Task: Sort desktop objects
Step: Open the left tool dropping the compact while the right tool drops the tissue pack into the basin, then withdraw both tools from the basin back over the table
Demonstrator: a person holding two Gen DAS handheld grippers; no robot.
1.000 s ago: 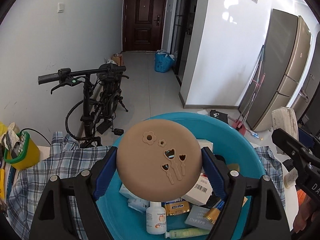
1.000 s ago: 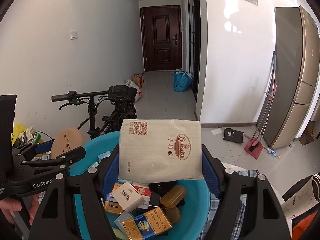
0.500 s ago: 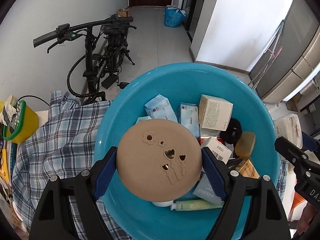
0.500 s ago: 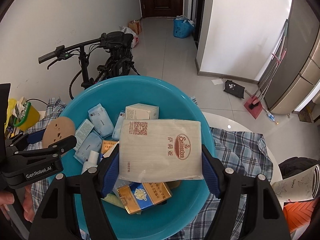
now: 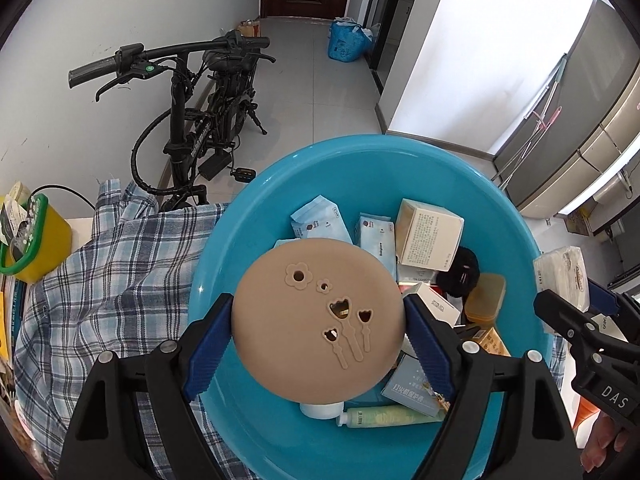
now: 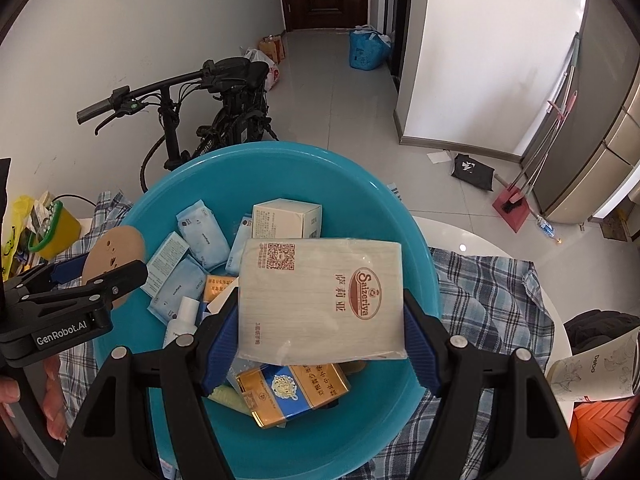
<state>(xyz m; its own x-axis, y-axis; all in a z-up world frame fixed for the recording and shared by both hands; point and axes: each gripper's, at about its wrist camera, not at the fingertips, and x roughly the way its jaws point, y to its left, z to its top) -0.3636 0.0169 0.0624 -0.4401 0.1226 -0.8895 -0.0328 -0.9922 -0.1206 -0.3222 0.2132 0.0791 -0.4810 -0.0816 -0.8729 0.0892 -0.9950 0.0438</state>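
Note:
My left gripper (image 5: pixel 318 322) is shut on a round tan disc (image 5: pixel 316 320) with flower cut-outs and holds it above the left part of a blue basin (image 5: pixel 360 156). My right gripper (image 6: pixel 320 312) is shut on a wrapped tissue pack (image 6: pixel 320 300) with red print, held above the same basin (image 6: pixel 280 160). The basin holds several boxes, blue sachets, a white bottle (image 6: pixel 182 316) and a gold-and-blue box (image 6: pixel 292 388). The left gripper with its disc (image 6: pixel 114 256) shows at the left of the right wrist view.
The basin sits on a plaid cloth (image 5: pixel 108 280) over a white table (image 6: pixel 480 240). A yellow bin (image 5: pixel 36 240) stands at the left. A paper cup (image 6: pixel 592 368) and an orange object (image 6: pixel 600 424) lie at the right. A black bicycle (image 5: pixel 200 120) stands behind the table.
Both grippers have tilted down from facing the hallway to looking into the basin, then eased slightly back up. Both still hold their objects.

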